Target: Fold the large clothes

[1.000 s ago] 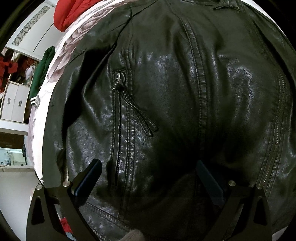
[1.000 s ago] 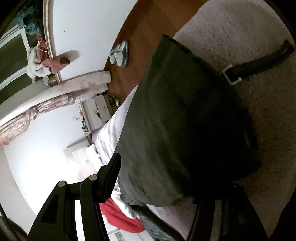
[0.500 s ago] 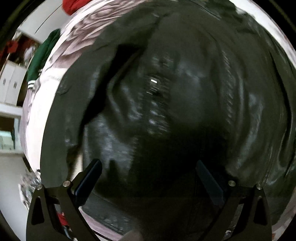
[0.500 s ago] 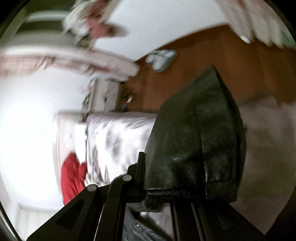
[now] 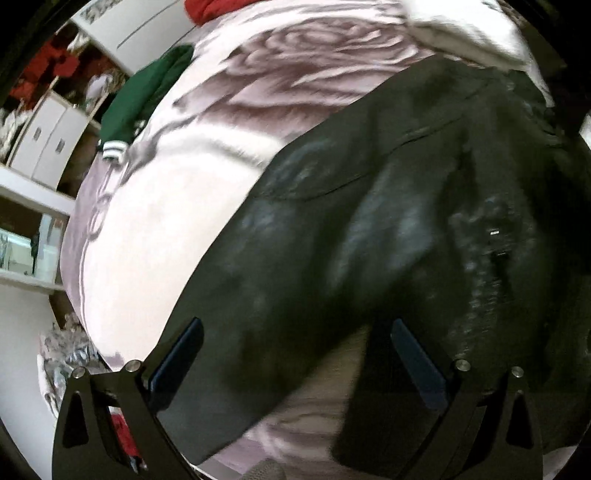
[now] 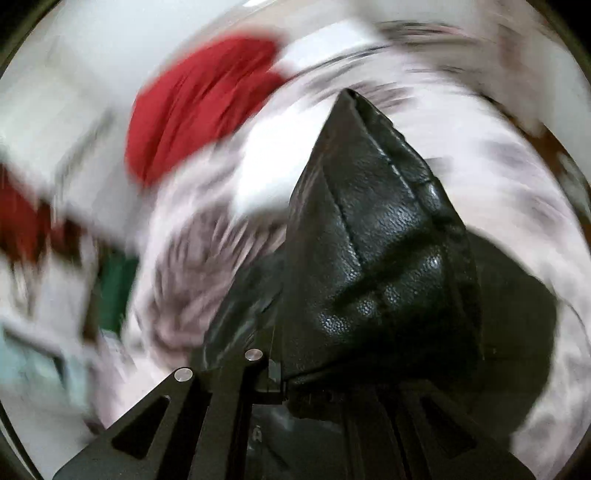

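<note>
A black leather jacket (image 5: 369, 229) lies on a bed with a rose-print sheet (image 5: 177, 229). In the left wrist view it fills the right and lower part, blurred by motion. My left gripper (image 5: 295, 354) is open and hovers over the jacket's lower edge, its fingers (image 5: 181, 350) wide apart with nothing between them. In the right wrist view my right gripper (image 6: 314, 373) is shut on a fold of the jacket (image 6: 384, 236), which rises as a peak in front of the camera and hides the right finger.
A red garment (image 6: 199, 99) lies at the far end of the bed, and also shows in the left wrist view (image 5: 214, 7). A green garment with white stripes (image 5: 147, 92) hangs off the bed's left edge. White cabinets and shelves (image 5: 44, 136) stand at the left.
My right gripper closed on the jacket fold and swung it from over the floor towards the bed. The jacket slid right in the left view, uncovering the sheet.
</note>
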Tool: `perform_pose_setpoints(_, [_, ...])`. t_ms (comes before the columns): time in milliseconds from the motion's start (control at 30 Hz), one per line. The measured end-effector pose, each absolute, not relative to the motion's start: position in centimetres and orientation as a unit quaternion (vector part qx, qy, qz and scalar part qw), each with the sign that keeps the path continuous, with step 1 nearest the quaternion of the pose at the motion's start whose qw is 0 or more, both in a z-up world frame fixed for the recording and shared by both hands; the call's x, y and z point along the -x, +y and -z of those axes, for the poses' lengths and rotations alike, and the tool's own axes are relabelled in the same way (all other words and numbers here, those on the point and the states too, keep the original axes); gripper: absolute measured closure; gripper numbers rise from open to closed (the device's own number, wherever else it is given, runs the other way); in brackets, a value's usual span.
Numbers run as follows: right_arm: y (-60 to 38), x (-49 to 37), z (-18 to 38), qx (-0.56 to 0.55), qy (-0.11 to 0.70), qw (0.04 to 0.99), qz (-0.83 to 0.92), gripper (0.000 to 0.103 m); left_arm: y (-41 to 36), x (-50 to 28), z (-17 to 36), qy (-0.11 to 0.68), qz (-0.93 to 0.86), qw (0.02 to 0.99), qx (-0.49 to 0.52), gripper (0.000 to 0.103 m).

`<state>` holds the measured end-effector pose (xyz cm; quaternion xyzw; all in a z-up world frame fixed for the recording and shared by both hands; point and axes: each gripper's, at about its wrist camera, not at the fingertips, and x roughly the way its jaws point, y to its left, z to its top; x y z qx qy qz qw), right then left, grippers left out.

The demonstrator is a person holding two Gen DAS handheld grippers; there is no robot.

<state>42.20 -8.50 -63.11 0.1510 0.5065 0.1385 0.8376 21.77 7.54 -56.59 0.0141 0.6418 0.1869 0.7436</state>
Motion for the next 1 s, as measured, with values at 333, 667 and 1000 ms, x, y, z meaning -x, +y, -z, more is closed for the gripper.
perform_pose_setpoints(333, [-5.7,-37.5,71.1,-0.139,0.631,0.745,-0.167,0.055,11.5,-19.5,57.4,0.657,-0.188,0.730,0.006,0.000])
perform_pose_setpoints(667, [-22.9,-30.5,74.6,-0.029,0.670,0.741,0.048,0.057,14.7,-17.6,56.9,0.670,-0.208,0.712,0.005,0.000])
perform_pose_setpoints(1000, [-30.5,-27.1,76.2,-0.172,0.645,0.728,0.154,0.068,22.6,-9.4,57.2,0.687,-0.251,0.665,0.152,0.000])
